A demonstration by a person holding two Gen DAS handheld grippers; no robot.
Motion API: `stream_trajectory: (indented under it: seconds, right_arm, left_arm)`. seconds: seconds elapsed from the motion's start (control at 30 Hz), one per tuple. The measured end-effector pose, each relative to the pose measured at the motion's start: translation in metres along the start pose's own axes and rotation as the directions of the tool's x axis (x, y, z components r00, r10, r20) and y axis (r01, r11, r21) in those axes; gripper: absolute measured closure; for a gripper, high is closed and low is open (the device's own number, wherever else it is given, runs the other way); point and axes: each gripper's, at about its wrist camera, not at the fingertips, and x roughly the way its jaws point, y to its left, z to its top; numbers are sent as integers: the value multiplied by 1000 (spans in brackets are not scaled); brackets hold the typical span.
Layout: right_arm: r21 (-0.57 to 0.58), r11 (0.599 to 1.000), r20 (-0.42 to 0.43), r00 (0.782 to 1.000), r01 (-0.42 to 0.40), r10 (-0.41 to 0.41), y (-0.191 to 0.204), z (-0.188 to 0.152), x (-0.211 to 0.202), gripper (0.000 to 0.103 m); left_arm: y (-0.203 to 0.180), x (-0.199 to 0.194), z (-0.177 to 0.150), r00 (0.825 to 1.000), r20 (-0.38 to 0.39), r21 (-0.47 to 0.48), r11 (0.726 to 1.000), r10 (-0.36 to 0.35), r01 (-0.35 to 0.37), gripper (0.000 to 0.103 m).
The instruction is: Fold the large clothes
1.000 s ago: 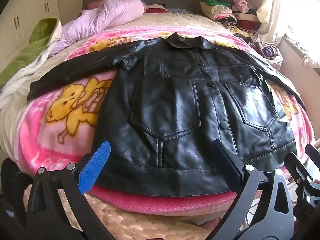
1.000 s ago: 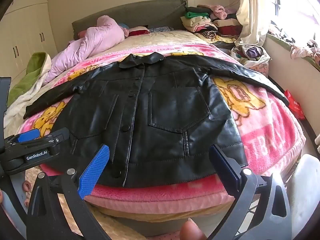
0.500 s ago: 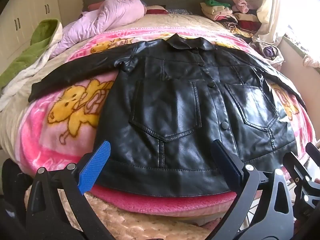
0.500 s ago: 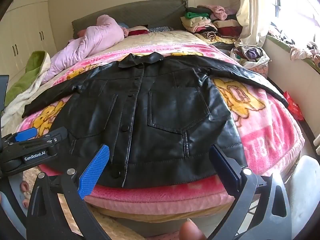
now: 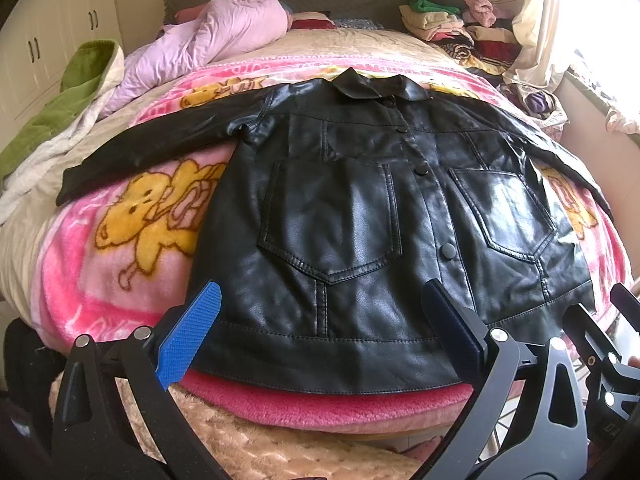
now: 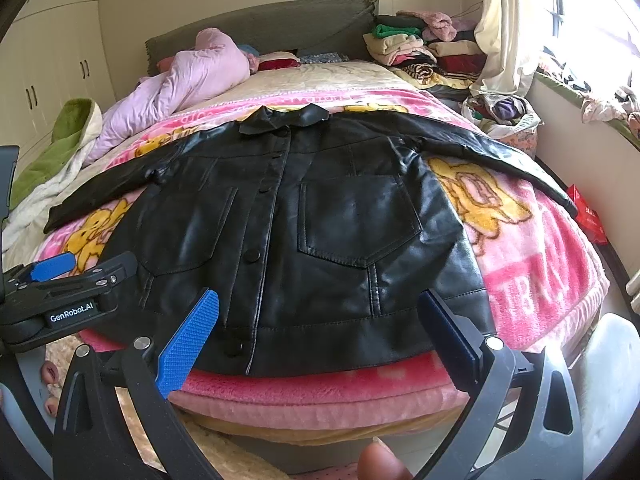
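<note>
A black leather jacket (image 5: 360, 216) (image 6: 304, 224) lies face up and buttoned on the pink cartoon blanket (image 5: 120, 240), collar toward the headboard and both sleeves spread out sideways. My left gripper (image 5: 320, 332) hovers open just before the hem, near the jacket's left front pocket, holding nothing. My right gripper (image 6: 320, 332) also stands open at the hem, below the other pocket. The left gripper's body (image 6: 68, 292) shows at the left edge of the right wrist view, and the right gripper's frame (image 5: 600, 344) at the right edge of the left wrist view.
A lilac quilt (image 5: 208, 40) and green towel (image 5: 60, 112) lie at the bed's far left. Stacks of folded clothes (image 6: 416, 44) sit by the headboard on the right, near a curtain (image 6: 508, 28). A beige fuzzy rug (image 5: 280, 444) lies below the bed's edge. Toes (image 6: 50, 372) show low left.
Both views have crept slightly nearer the bed's foot edge; the jacket lies as before and both grippers remain open.
</note>
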Motion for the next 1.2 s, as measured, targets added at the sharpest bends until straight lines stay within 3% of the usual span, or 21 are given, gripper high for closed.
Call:
stream_trajectory:
  seconds: [1.2]
  right_arm:
    - [-3,1000,-8,1000,-20,20,5,5,9,4]
  left_arm:
    - [13,3,9,1000,0,15,1000,19,-19,9]
